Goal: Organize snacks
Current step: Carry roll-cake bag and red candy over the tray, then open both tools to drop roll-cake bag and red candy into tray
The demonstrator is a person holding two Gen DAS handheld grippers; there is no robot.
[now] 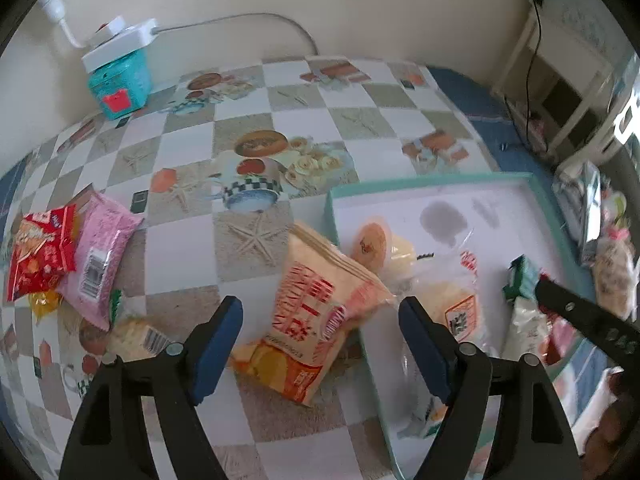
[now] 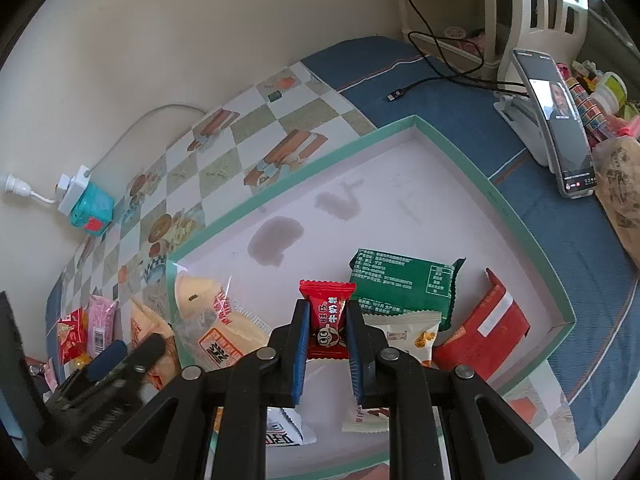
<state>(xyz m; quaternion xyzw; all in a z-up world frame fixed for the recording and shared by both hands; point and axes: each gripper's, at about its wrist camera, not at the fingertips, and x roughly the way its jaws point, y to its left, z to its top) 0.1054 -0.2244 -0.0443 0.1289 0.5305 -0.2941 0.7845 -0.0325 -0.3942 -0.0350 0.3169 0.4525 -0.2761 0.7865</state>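
Observation:
My left gripper hangs open over an orange-and-yellow snack bag. The bag lies on the table between the fingers, leaning on the rim of a teal-edged shallow box; the pads do not press on it. My right gripper is shut on a small red candy packet, held upright above the box floor. Below it in the box lie a green packet, a white packet, a red packet and a clear bag of biscuits. A round orange cup sits by the box's left wall.
At the table's left lie a red packet, a pink packet, a yellow sweet and a barcoded pack. A teal block with a power strip stands by the wall. Right of the box are a phone on a stand, a black cable and more bags.

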